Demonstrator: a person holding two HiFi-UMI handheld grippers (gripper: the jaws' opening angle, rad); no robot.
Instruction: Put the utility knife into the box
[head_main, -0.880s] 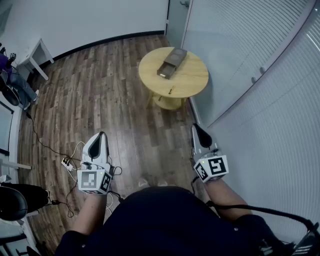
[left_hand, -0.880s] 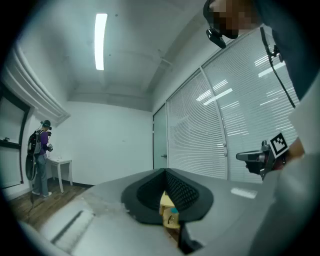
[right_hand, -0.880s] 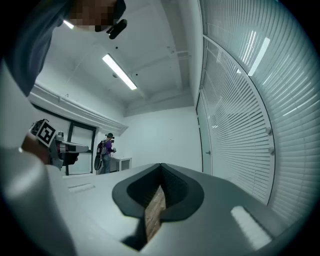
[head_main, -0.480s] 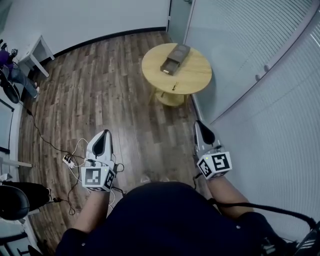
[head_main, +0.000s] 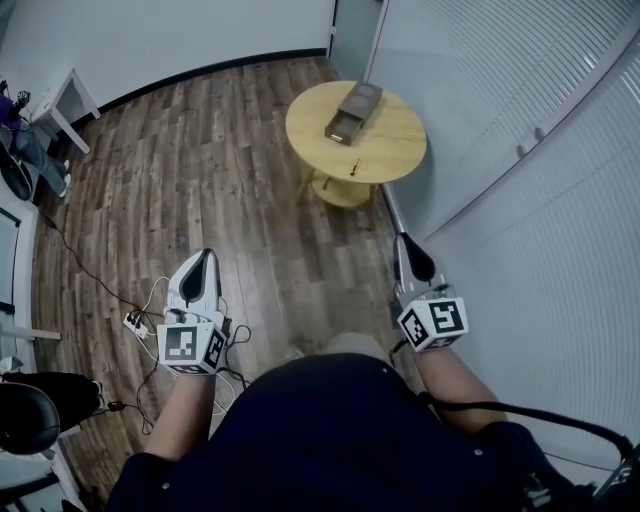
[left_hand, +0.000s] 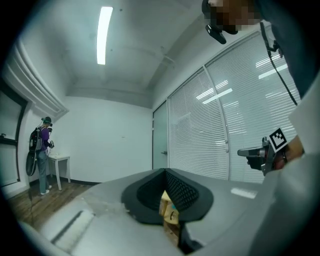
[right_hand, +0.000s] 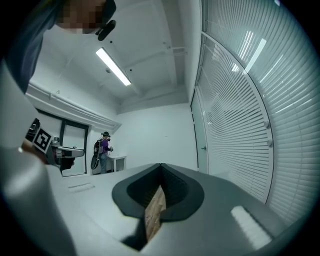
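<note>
In the head view, the round wooden counter (head_main: 392, 150) stands well ahead on the plank floor (head_main: 200, 160). The utility knife (head_main: 354, 167) lies on the counter's near half. It shows as a slim, yellowish sliver, too small here to make out more. The box (head_main: 352, 113), brown and oblong, sits on the counter's far half, apart from the knife. The left gripper (head_main: 204, 262) and right gripper (head_main: 408, 250) point level, both well short of the counter.

In the left gripper view, the fingers (left_hand: 184, 192) meet tip to tip, empty.

In the right gripper view, the fingers (right_hand: 177, 192) are pressed together on nothing, and floor planks show through the slit below them.
</note>
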